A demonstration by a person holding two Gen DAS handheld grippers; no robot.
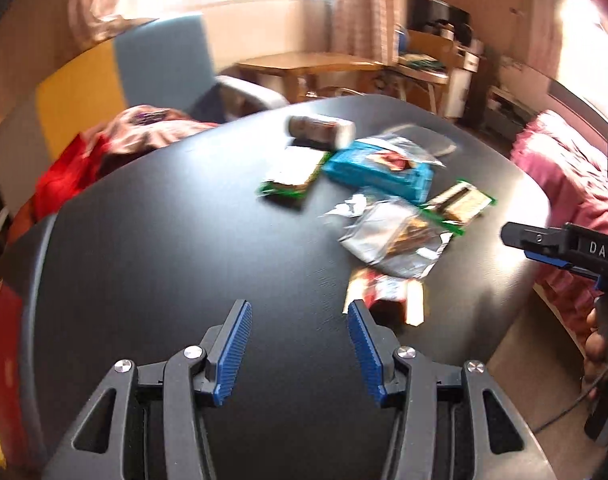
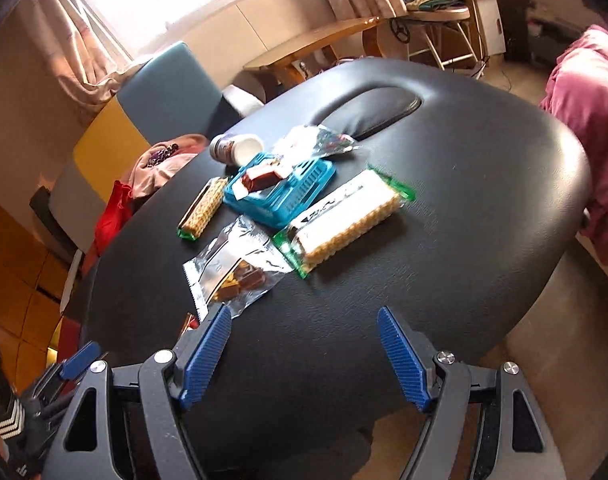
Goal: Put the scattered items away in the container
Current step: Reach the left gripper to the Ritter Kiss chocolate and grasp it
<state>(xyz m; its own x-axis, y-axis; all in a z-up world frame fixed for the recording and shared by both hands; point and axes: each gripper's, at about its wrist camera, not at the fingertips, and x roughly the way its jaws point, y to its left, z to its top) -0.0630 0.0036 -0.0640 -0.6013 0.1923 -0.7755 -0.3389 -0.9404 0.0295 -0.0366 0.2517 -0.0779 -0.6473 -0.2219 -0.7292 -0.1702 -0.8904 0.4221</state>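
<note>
Holding both tools above the black leather-look counter (image 2: pixel 464 208), we see the left hand-held gripper (image 1: pixel 299 346) with its blue ribbed pads spread apart and nothing between them. The right hand-held gripper (image 2: pixel 304 354) also stands with jaws parted and empty, one blue pad just beside the edge of a crinkled silver foil packet with brown pieces showing (image 2: pixel 233 270).

Past that packet lies a long green-ended pack of pale wafer biscuits (image 2: pixel 344 222), tilted across the counter and touching the turquoise slotted plastic basket (image 2: pixel 304 184). Inside the basket rests a small red-and-white wrapped bar (image 2: pixel 257 180). A second, narrower green-ended biscuit pack (image 2: pixel 201 210) lies just left of the basket, and a small brown bottle with a white cap (image 2: pixel 235 148) lies on its side behind it. A clear crumpled wrapper (image 2: pixel 312 140) sits at the basket's far edge.

From the left wrist view, a red-and-gold wrapped snack (image 1: pixel 384 300) lies near the left tool's right pad, apart from the basket.
</note>
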